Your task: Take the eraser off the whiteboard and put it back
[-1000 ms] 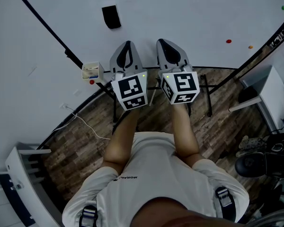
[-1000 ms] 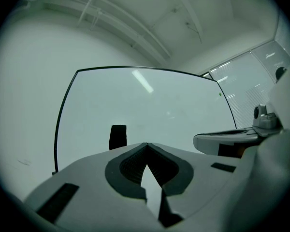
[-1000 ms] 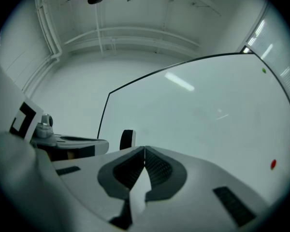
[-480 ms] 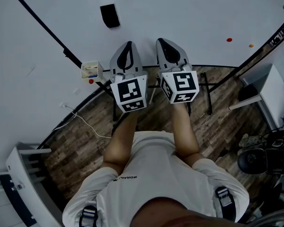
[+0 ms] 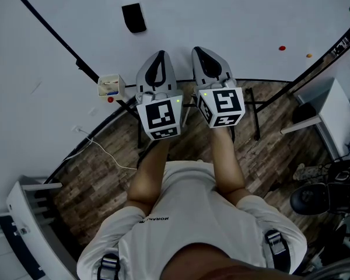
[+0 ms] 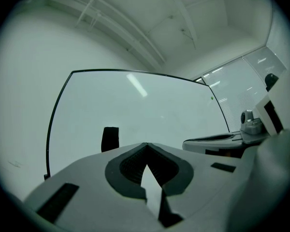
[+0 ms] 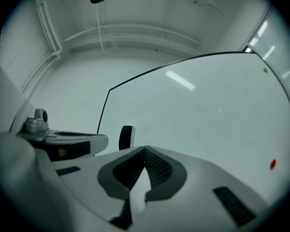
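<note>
Up in the upper left of the head view, the black eraser sits flat on the whiteboard with nothing under it, so I'd guess a magnet in its back holds it there. That's exactly where the job wants it to end up, and equally where it would be waiting to be fetched; I can't call which from this. My left tongs and right tongs are side by side at the centre of the frame, noses aimed at the board, both well short of the eraser and below it. Both pairs of jaws are pressed together with nothing between them: each gripper view shows the ribbed pads meeting at a point against bare white board. From the left gripper view the eraser stands just left of my closed tips, so that's the hand lined up nearer to it. Over on the right of the board, a red magnet and an orange one are parked well clear.
</note>
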`<move>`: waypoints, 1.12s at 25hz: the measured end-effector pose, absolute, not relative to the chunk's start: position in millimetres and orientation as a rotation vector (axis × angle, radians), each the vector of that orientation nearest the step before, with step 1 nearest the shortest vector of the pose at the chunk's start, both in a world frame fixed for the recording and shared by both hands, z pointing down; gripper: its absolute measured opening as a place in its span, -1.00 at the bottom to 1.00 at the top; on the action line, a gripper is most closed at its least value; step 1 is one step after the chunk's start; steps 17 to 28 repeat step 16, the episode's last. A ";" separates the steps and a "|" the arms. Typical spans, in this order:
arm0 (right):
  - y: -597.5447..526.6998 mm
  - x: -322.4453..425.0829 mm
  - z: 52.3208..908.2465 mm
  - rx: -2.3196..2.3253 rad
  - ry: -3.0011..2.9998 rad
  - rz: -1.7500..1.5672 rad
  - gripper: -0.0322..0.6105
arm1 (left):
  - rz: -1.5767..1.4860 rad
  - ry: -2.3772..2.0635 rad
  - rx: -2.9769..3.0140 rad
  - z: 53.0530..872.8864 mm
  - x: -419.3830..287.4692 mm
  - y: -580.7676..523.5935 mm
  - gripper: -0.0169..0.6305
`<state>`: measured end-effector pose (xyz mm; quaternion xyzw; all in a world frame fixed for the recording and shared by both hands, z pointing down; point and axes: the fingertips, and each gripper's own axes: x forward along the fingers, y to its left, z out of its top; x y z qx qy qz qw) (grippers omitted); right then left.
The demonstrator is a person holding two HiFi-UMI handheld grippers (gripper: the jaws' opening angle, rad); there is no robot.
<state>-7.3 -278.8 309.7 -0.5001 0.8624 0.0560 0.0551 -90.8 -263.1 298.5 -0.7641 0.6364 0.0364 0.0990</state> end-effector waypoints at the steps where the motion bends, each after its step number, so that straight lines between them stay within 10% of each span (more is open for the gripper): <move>1: -278.4 -7.4 309.7 -1.516 2.620 0.170 -0.86 | 0.107 1.877 -2.261 298.5 -90.0 -262.8 -0.94; 28: -270.4 -8.5 306.1 -1.486 2.643 0.186 -0.86 | 0.121 1.821 -2.293 298.4 -81.6 -258.4 -0.94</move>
